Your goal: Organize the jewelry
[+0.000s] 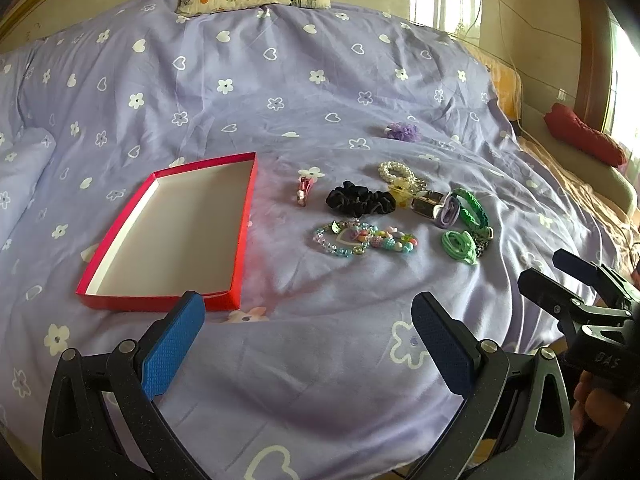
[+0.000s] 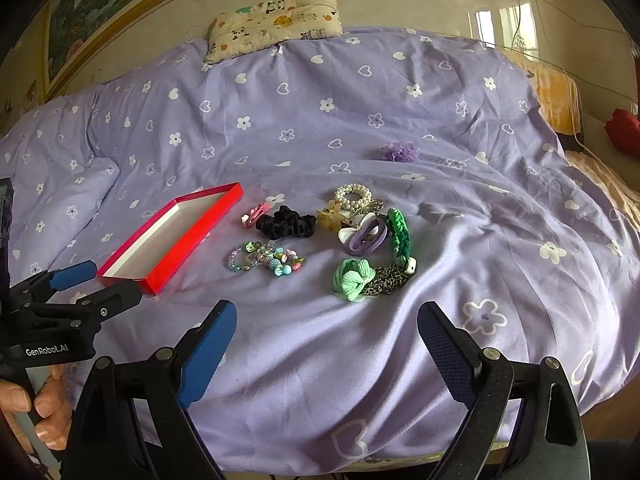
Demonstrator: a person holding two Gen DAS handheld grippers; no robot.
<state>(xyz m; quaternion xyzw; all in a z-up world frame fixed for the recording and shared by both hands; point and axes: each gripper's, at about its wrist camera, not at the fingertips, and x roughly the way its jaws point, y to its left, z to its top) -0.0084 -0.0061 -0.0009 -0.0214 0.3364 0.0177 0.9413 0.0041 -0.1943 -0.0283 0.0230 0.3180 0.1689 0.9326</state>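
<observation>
Jewelry, probably all loose, lies ahead of both spread, empty grippers' fingers (image 1: 176, 344); lift single pieces into shallow red cardboard box (image 1: 240, 248).

Box (image 1: 168, 236) left of jewelry (image 1: 396, 208) on bedspread (image 1: 320, 92)

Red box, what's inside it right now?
Nothing visible: the red box shows only its bare white floor in the left wrist view. In the right wrist view its near wall hides part of the floor. The jewelry lies beside it on the bedspread.
</observation>
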